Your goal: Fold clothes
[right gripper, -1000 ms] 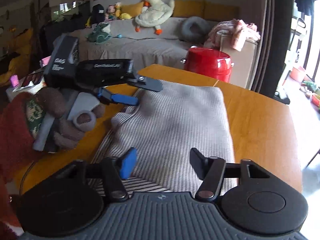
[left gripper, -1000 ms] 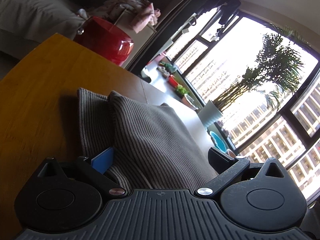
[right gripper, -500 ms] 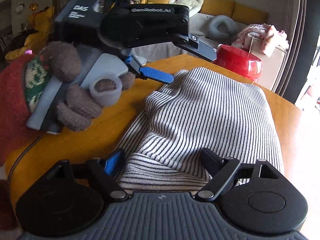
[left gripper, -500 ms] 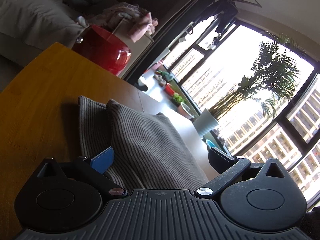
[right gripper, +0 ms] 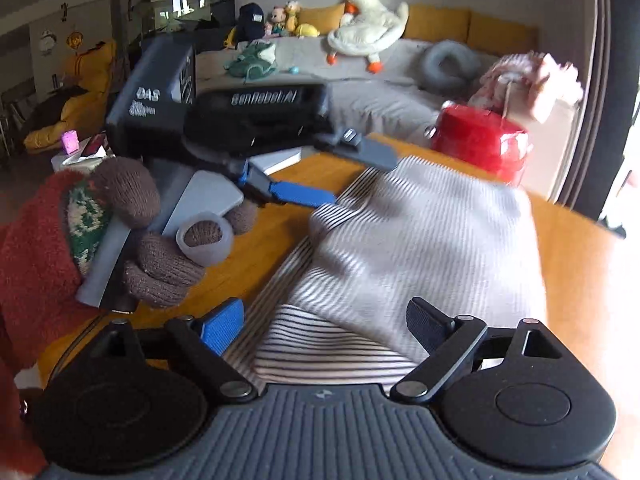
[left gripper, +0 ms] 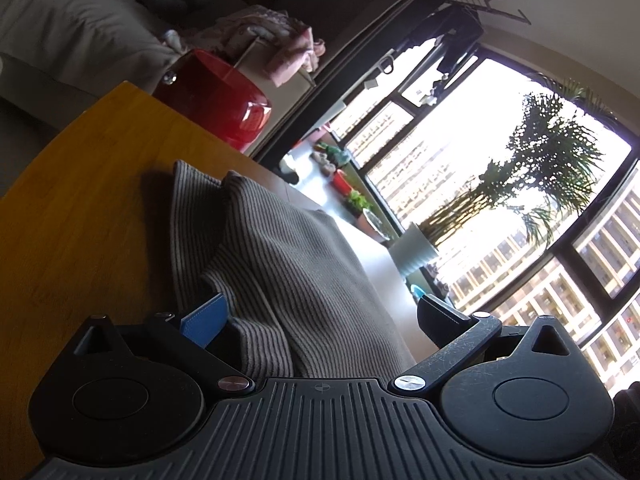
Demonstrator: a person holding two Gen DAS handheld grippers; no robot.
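A grey-and-white striped knit garment [right gripper: 420,240] lies folded on the wooden table [right gripper: 580,280]. My right gripper [right gripper: 324,326] stands over its near edge. Its jaws are opening wide, and the cloth lies between the pads without being pressed. In the right wrist view my left gripper [right gripper: 362,182] is held by a brown-gloved hand [right gripper: 160,264] at the garment's far left edge, fingers spread. In its own view the left gripper [left gripper: 320,320] straddles a raised fold of the garment [left gripper: 288,264], with its blue pad [left gripper: 204,324] beside the cloth and no grip.
A red pot [right gripper: 480,148] stands at the table's far edge, also seen as the red pot [left gripper: 216,108] in the left wrist view. Behind it are a grey sofa [right gripper: 360,92] with soft toys and a pink cloth pile [right gripper: 528,80]. A large window [left gripper: 500,200] lies beyond the table [left gripper: 80,220].
The right gripper's jaws have spread from about half open to wide over the garment's near edge, and that view has shifted. The left gripper has hardly moved.
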